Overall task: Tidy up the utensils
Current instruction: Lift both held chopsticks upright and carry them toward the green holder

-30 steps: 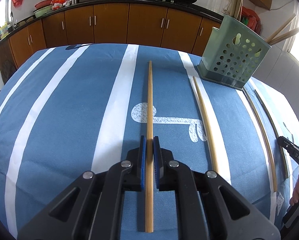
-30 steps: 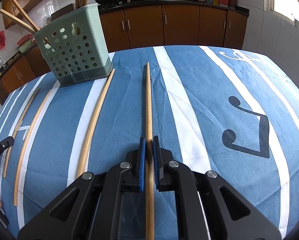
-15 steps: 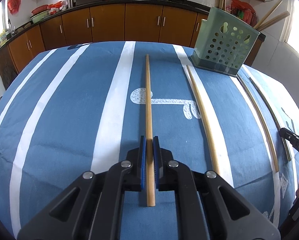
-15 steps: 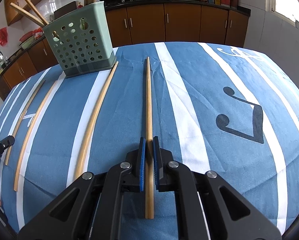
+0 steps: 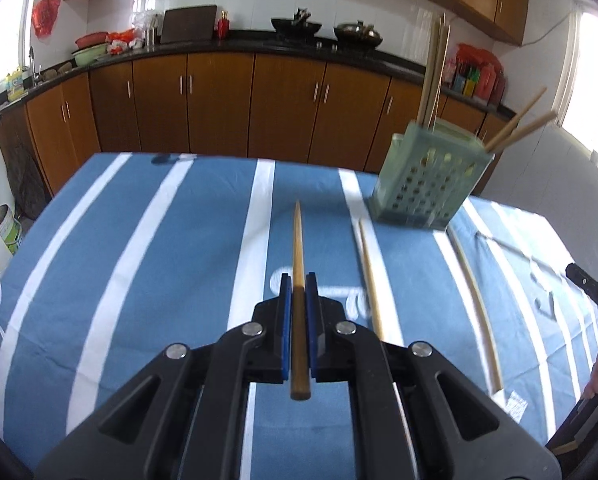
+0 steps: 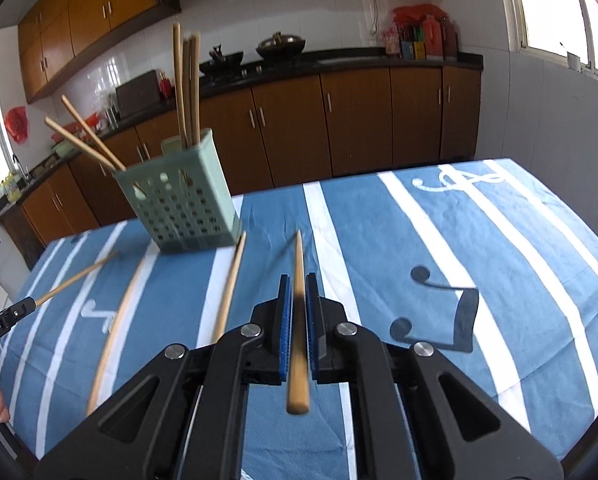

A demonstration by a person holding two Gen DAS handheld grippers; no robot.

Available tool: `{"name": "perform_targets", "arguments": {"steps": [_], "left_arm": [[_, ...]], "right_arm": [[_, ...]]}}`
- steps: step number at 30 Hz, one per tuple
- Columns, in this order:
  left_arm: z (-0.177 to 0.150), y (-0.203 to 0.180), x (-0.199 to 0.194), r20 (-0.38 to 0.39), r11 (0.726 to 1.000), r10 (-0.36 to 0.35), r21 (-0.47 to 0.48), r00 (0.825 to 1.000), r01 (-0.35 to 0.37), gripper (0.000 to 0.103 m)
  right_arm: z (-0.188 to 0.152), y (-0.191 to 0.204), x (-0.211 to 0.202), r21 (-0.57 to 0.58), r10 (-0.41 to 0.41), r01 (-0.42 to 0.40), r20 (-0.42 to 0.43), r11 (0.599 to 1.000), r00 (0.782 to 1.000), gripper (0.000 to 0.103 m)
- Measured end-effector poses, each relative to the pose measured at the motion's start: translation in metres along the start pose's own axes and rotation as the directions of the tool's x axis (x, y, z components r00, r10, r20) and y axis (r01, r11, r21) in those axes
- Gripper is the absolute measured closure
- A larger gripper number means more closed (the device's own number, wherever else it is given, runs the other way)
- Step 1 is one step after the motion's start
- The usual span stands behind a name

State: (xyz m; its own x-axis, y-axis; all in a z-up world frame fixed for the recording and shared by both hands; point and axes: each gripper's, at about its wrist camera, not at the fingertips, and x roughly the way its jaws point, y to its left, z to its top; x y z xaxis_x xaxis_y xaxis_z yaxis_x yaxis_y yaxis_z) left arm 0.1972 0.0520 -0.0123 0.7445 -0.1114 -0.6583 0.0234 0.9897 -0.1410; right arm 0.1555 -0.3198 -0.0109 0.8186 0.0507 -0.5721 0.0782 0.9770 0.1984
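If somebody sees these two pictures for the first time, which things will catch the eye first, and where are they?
First, the long wooden chopstick clamped in the left gripper, and a second wooden chopstick clamped in the right gripper, both pointing forward above the blue cloth with white stripes. Next, the pale green perforated plastic holder near the table's far edge, with chopsticks standing in it. More chopsticks lie on the cloth near it.
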Motion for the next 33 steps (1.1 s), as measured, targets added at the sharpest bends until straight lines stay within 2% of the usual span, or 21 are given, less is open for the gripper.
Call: {"name": "perform_targets", "arguments": {"steps": [4, 7, 9, 10, 14, 19, 25, 27, 30, 33], "left_arm": [[0.020, 0.000, -0.018, 0.070, 1.000, -0.010, -0.016, 0.997, 0.012, 0.095], [0.030, 0.000, -0.028, 0.108, 0.999, -0.019, -0.025, 0.994, 0.021, 0.095], [0.036, 0.000, -0.032, 0.124, 0.999, -0.018, -0.028, 0.992, 0.022, 0.095], [0.036, 0.000, -0.033, 0.125, 0.999, -0.019, -0.029, 0.992, 0.022, 0.095], [0.035, 0.001, -0.030, 0.116, 0.999, -0.019, -0.029, 0.993, 0.023, 0.095], [0.034, 0.002, -0.028, 0.107, 0.999, -0.022, -0.026, 0.994, 0.025, 0.095], [0.032, 0.004, -0.028, 0.104, 0.999, -0.023, -0.031, 0.994, 0.027, 0.095], [0.031, 0.004, -0.027, 0.103, 0.999, -0.024, -0.035, 0.994, 0.027, 0.095], [0.032, 0.005, -0.025, 0.102, 0.999, -0.023, -0.038, 0.995, 0.027, 0.095], [0.033, 0.005, -0.027, 0.109, 0.999, -0.022, -0.040, 0.994, 0.026, 0.095]], "right_arm": [[0.011, 0.001, -0.012, 0.008, 0.015, -0.015, 0.051, 1.000, 0.999, 0.095], [0.015, 0.001, -0.012, -0.004, 0.020, -0.020, 0.054, 1.000, 0.998, 0.095], [0.011, 0.003, -0.005, -0.033, 0.022, -0.022, 0.011, 0.999, 1.000, 0.095], [0.007, 0.004, 0.002, -0.042, 0.028, -0.029, -0.037, 0.999, 0.999, 0.095], [-0.019, 0.003, 0.028, -0.047, 0.032, -0.040, -0.163, 0.998, 0.986, 0.079], [-0.052, 0.010, 0.048, -0.090, 0.007, -0.032, -0.266, 0.995, 0.964, 0.079], [-0.077, 0.012, 0.051, -0.128, -0.025, -0.017, -0.320, 0.992, 0.947, 0.081], [-0.079, 0.011, 0.048, -0.147, -0.039, -0.006, -0.300, 0.989, 0.953, 0.094], [-0.074, 0.007, 0.044, -0.131, -0.033, -0.005, -0.289, 0.991, 0.957, 0.095], [-0.058, 0.006, 0.027, -0.115, -0.014, -0.011, -0.213, 0.993, 0.977, 0.095]]}}
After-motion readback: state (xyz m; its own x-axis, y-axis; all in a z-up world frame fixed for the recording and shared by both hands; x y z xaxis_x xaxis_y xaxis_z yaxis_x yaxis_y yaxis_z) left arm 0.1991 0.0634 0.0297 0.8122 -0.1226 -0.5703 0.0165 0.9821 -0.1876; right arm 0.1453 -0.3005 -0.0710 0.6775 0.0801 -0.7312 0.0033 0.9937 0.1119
